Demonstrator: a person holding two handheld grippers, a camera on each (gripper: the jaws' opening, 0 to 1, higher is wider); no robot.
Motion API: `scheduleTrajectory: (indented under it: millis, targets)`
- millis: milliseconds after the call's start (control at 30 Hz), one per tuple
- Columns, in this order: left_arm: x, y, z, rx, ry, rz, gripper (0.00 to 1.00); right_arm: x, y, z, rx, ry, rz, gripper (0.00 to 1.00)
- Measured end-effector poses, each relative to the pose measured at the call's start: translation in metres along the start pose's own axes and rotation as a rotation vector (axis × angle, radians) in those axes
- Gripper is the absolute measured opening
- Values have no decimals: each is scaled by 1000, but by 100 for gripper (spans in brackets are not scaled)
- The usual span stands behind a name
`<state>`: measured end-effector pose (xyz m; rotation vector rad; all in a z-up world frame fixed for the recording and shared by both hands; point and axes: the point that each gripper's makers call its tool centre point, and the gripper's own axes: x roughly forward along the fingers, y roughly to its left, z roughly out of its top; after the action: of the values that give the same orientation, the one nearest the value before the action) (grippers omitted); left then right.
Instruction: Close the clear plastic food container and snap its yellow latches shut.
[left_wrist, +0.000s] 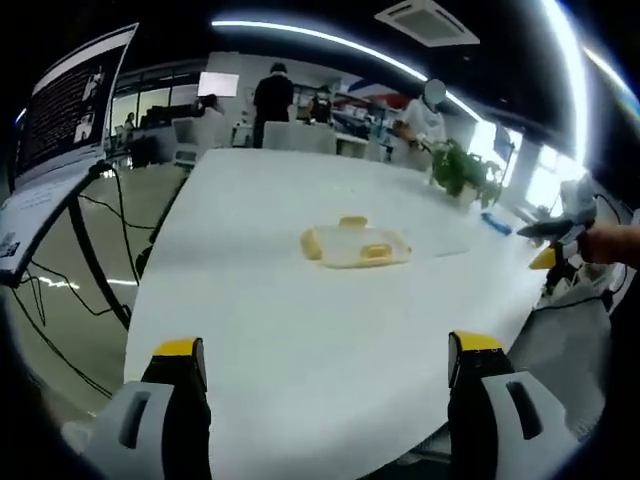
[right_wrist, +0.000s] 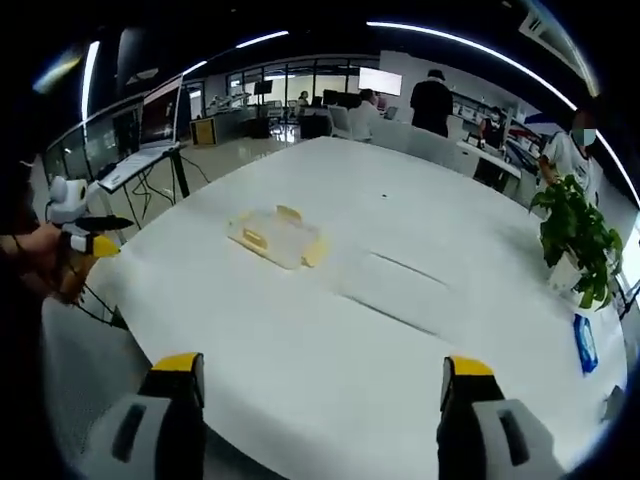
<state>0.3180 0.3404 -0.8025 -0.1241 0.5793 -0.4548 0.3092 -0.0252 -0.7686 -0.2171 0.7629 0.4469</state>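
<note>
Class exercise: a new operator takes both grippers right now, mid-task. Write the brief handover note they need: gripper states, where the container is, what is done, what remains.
Left gripper: open, holding nothing, well short of the container.
Right gripper: open, holding nothing, also back from it.
Clear plastic container lies alone near the middle of the white table, yellow latches showing at its edges. From here I cannot tell whether the lid is seated or any latch is snapped.
Done: nothing visibly started; neither gripper touches it.
Left: bring both grippers in, press the lid closed, snap each yellow latch.
A potted plant stands at the table's far edge, clear of the work.
</note>
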Motion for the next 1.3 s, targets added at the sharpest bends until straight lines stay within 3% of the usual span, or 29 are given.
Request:
scheduleTrajectory:
  millis: [267, 367, 467, 600, 833, 1300]
  targets:
    - [9, -4, -3, 26, 13, -10, 99, 11, -7, 4, -50, 0, 1, 100]
    - [13, -5, -5, 19, 29, -10, 99, 17, -9, 6, -24, -9, 9, 100]
    - [19, -6, -8, 61, 73, -22, 99, 23, -9, 7, -23, -8, 17, 100]
    - [22, 0, 0, 70, 67, -17, 99, 32, -6, 9, 8, -24, 48, 100]
    - [25, 7, 8, 69, 76, -9, 99, 44, -6, 5, -17, -8, 61, 100]
    - [30, 17, 10, 118, 112, 10, 99, 64, -11, 19, -9, -29, 92, 100]
